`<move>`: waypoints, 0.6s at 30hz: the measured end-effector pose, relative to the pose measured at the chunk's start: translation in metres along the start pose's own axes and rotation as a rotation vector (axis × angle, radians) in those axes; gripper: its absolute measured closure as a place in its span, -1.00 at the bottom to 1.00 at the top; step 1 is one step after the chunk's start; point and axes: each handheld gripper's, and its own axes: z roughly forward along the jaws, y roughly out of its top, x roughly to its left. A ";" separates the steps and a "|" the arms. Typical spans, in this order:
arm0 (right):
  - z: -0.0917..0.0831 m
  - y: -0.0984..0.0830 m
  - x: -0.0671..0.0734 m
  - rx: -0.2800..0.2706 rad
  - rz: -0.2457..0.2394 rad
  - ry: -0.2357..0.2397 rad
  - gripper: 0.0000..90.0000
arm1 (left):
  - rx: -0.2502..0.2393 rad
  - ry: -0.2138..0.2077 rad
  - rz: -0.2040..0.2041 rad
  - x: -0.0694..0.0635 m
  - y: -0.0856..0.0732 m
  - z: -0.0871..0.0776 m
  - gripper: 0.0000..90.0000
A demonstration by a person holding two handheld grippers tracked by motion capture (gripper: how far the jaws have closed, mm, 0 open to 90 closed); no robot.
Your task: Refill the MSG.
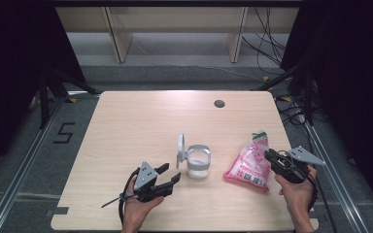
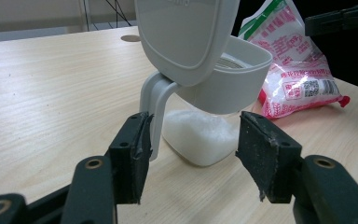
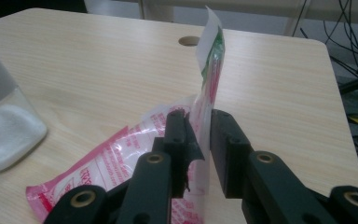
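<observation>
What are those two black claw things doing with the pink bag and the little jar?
A person holds a gripper in each hand at a light wooden table. The right gripper has the pink-and-white plastic bag by its edge, between its fingers with a small gap showing. The left gripper is open, just in front of the clear jar with the flipped-up grey lid, which holds some white grains.

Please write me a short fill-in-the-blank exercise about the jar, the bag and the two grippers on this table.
1. The hinged lid of the clear jar stands ____.
2. The pink bag lies on the wooden table to the ____ of the jar in the high view.
3. The bag's upright top edge stands between the jaws of the ____ gripper.
4. The left gripper faces the jar with its jaws ____.

Missing words: open; right; right; open
</observation>
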 end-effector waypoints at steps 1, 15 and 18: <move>0.001 0.000 -0.002 -0.016 -0.001 0.009 0.70 | -0.010 -0.009 -0.001 0.000 0.000 0.001 -0.03; -0.006 0.004 0.014 -0.019 -0.008 -0.021 0.31 | -0.007 0.014 0.004 0.008 0.001 0.001 0.03; -0.004 0.004 0.017 -0.033 -0.042 -0.022 0.19 | -0.021 0.004 0.003 0.009 0.001 0.002 0.10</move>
